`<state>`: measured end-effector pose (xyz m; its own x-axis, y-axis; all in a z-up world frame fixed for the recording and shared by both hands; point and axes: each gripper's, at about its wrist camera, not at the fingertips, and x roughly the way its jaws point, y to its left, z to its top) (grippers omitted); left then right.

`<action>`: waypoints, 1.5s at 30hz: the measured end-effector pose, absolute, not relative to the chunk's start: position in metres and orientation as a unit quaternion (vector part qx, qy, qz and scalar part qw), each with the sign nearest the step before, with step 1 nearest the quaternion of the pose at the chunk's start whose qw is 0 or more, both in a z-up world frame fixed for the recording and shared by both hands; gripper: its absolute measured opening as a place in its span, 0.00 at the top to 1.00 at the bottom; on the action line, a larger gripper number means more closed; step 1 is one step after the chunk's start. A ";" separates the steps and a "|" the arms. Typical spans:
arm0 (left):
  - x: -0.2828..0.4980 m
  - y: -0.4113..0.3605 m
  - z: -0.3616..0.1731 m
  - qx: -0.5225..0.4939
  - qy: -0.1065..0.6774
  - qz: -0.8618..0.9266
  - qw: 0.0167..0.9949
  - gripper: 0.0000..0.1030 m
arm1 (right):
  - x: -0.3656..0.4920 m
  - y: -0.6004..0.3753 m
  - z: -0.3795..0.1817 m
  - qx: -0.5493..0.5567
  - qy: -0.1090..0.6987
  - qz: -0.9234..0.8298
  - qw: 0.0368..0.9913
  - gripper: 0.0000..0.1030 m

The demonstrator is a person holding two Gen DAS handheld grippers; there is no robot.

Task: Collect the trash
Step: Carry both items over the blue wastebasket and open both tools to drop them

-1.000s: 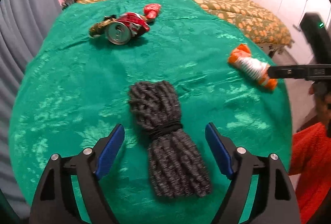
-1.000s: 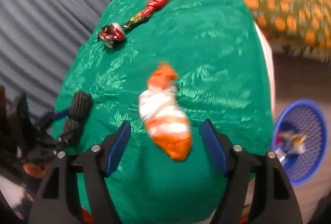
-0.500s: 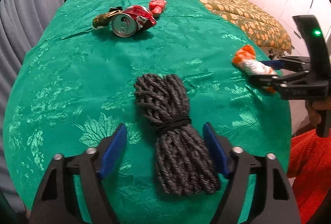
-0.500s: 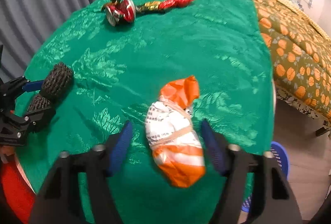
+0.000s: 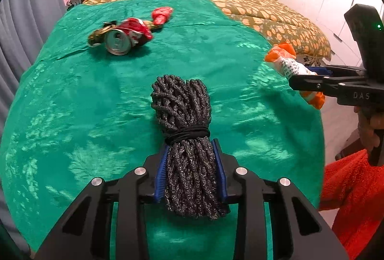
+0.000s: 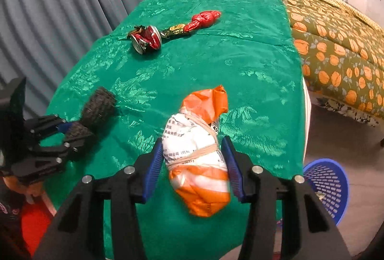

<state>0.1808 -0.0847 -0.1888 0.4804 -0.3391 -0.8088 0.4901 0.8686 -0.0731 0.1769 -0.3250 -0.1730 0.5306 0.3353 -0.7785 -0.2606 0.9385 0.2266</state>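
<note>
On the green cloth (image 5: 72,96) covering the counter, the left gripper (image 5: 191,165) has just been closing, and its blue fingers (image 5: 160,170) now clamp the lower half of a dark rope bundle (image 5: 184,130). Farther back lie a crushed can (image 5: 122,38) and a red wrapper (image 5: 162,15). To the right, the right gripper (image 6: 192,165) grips an orange-and-white tied bag (image 6: 199,156) near the cloth's edge. A blue basket (image 6: 327,185) stands on the floor beyond.

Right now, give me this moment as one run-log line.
left claw: closing on rope bundle | right claw: shut on orange-white packet | crushed can: on green cloth | blue basket: floor
</note>
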 end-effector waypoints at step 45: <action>0.192 -0.520 -0.311 0.126 0.511 -0.391 0.755 0.33 | 0.135 -0.678 -0.275 0.226 0.461 -0.104 0.852 0.32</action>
<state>0.1919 -0.5205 -0.3110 0.1718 -0.4612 -0.8705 0.7193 0.6625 -0.2090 0.1345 -0.6782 -0.2748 0.5527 0.0311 -0.8328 0.3866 0.8757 0.2893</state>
